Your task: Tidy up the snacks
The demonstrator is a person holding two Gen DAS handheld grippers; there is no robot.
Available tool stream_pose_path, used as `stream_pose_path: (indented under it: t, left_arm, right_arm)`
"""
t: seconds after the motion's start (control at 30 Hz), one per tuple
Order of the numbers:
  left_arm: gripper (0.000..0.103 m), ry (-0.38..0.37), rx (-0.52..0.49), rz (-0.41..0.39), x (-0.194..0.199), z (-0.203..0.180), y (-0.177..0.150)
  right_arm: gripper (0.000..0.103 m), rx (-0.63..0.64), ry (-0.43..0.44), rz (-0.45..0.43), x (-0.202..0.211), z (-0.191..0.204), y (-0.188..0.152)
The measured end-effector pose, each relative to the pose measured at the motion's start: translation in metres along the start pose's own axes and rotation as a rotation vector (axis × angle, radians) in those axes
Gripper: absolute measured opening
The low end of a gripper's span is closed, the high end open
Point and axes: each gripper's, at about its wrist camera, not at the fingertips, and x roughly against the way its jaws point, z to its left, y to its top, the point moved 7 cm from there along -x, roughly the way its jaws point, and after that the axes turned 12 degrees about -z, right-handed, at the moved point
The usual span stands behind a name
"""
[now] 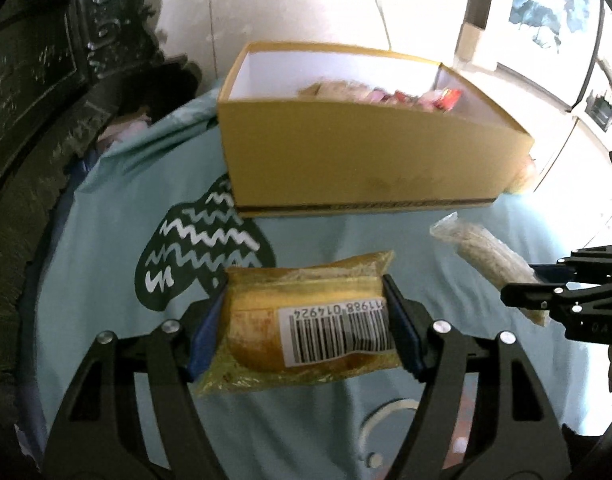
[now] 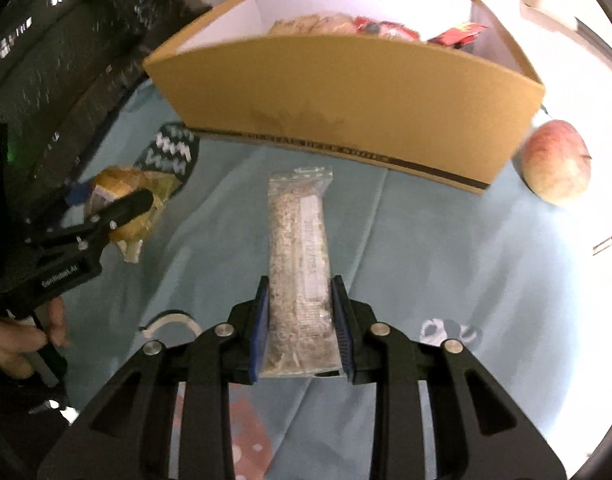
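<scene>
While both packets hung short of the cardboard box (image 2: pixel 345 92) at twelve o'clock, left hand-held gripper (image 1: pixel 306 320) clamped the yellow cake pack (image 1: pixel 306 320); right hand-held gripper (image 2: pixel 300 328) clamped the oat bar (image 2: pixel 300 264). Risk: slippery wrappers sliding free, or striking the near wall.

Left gripper (image 1: pixel 306 322): black two-finger tool with blue pads (image 1: pixel 204 330), jaws set wide and pressed against both sides of what they hold; fingers reach forward and level.

Left gripper from the right wrist view (image 2: pixel 124 210): at the far left, its fingers angle up and to the right.

Left hand (image 2: pixel 24 340): bare, wrapped round the black handle below the tool (only the fingers and part of the palm show).

Right gripper (image 2: pixel 300 322): the same black build with ribbed blue pads (image 2: pixel 341 334), jaws drawn narrow and clamped on both sides of its load, pointing straight ahead.

Right gripper from the left wrist view (image 1: pixel 545 280): enters from the right edge, fingers pointing left.
</scene>
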Motion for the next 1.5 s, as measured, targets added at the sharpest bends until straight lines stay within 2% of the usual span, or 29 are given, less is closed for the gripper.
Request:
stream_pose_path:
  t: [0.2,0.33,0.43,0.63,0.77,0.8,0.83,0.87,0.9,0.97,1.03,1.2,1.33,1.5]
  left_arm:
    - [0.073,-0.031,-0.009,-0.076,0.024,-0.018,0.035]
    - [0.073,-0.041,-0.009,-0.141,0.034,-0.029,0.078]
    - [0.073,-0.041,-0.021,-0.182,0.034,-0.035,0.111]
    - [0.073,-0.030,-0.024,-0.228,0.013,-0.038,0.178]
    - [0.076,-0.006,-0.035,-0.221,-0.015,-0.038,0.209]
    - [0.087,0.007,-0.044,-0.197,-0.028,-0.038,0.212]
    - [0.099,0.030,-0.053,-0.126,-0.051,-0.038,0.208]
    - [0.100,0.054,-0.058,-0.091,-0.062,-0.034,0.205]
    - [0.100,0.077,-0.061,-0.055,-0.072,-0.031,0.199]
    - [0.100,0.067,-0.026,-0.003,-0.075,-0.025,0.187]
    - [0.101,0.068,0.008,-0.028,-0.057,-0.018,0.178]
    - [0.101,0.083,0.049,-0.067,-0.003,-0.019,0.150]
    - [0.101,0.060,0.045,-0.032,0.045,-0.033,0.107]
    - [0.101,0.090,0.014,-0.023,0.100,-0.046,0.070]
  right_arm:
    - [0.030,-0.006,0.021,-0.098,0.053,-0.007,0.019]
    - [0.030,-0.004,0.013,-0.183,0.088,-0.015,0.053]
    - [0.030,0.004,-0.003,-0.236,0.099,-0.015,0.081]
    - [0.030,0.018,-0.057,-0.304,0.103,-0.032,0.151]
    - [0.031,0.004,-0.087,-0.310,0.080,-0.047,0.193]
    - [0.040,0.004,-0.092,-0.300,0.069,-0.048,0.200]
    - [0.066,0.002,-0.132,-0.282,0.054,-0.055,0.209]
    - [0.071,-0.012,-0.157,-0.274,0.049,-0.060,0.212]
    - [0.071,-0.030,-0.155,-0.269,0.046,-0.062,0.213]
    - [0.071,-0.049,-0.121,-0.278,0.052,-0.059,0.210]
    - [0.071,-0.032,-0.119,-0.283,0.060,-0.055,0.199]
    - [0.071,-0.033,-0.093,-0.279,0.089,-0.040,0.144]
    - [0.071,-0.032,-0.085,-0.268,0.112,-0.025,0.095]
    - [0.071,-0.002,-0.042,-0.264,0.142,-0.003,0.053]
